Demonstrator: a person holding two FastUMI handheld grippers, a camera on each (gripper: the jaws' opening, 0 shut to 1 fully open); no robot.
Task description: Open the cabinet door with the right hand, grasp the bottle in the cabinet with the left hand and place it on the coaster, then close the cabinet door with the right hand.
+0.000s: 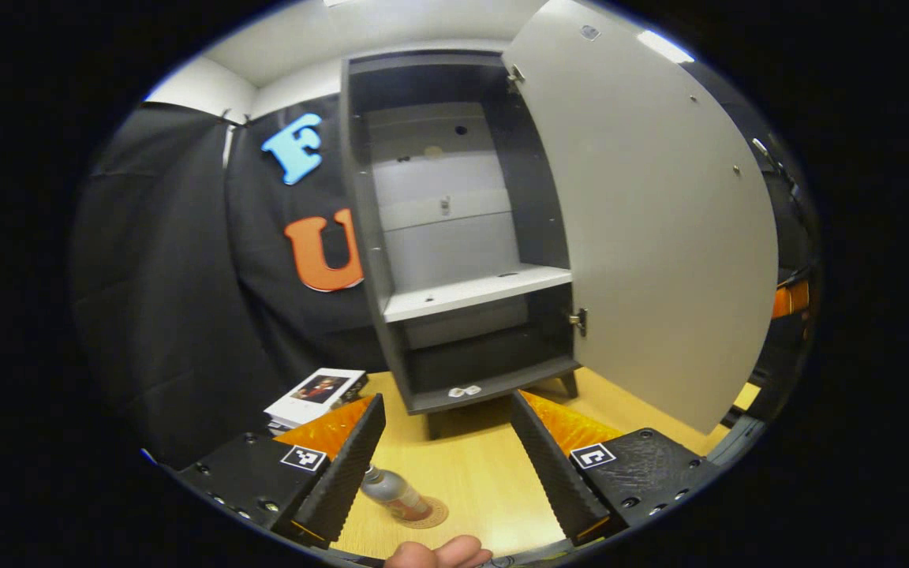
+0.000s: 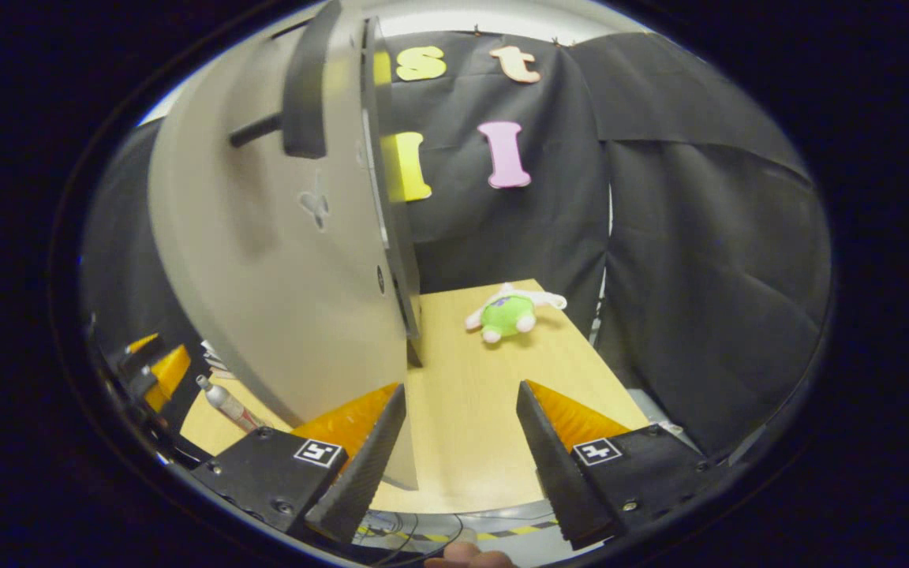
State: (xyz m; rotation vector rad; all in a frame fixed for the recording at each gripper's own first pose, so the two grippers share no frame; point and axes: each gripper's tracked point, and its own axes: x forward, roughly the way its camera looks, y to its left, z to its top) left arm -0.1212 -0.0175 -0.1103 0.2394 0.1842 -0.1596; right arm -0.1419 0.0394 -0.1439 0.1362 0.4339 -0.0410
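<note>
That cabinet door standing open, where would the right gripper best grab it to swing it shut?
Probably the dark bar handle high on the cabinet door. It stands off the outer face on a post, so the open right gripper could close around it, coming from the door's outer side.

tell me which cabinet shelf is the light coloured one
The middle shelf of the cabinet: a pale white board, bare, while the bottom shelf below it is dark grey like the frame.
</note>
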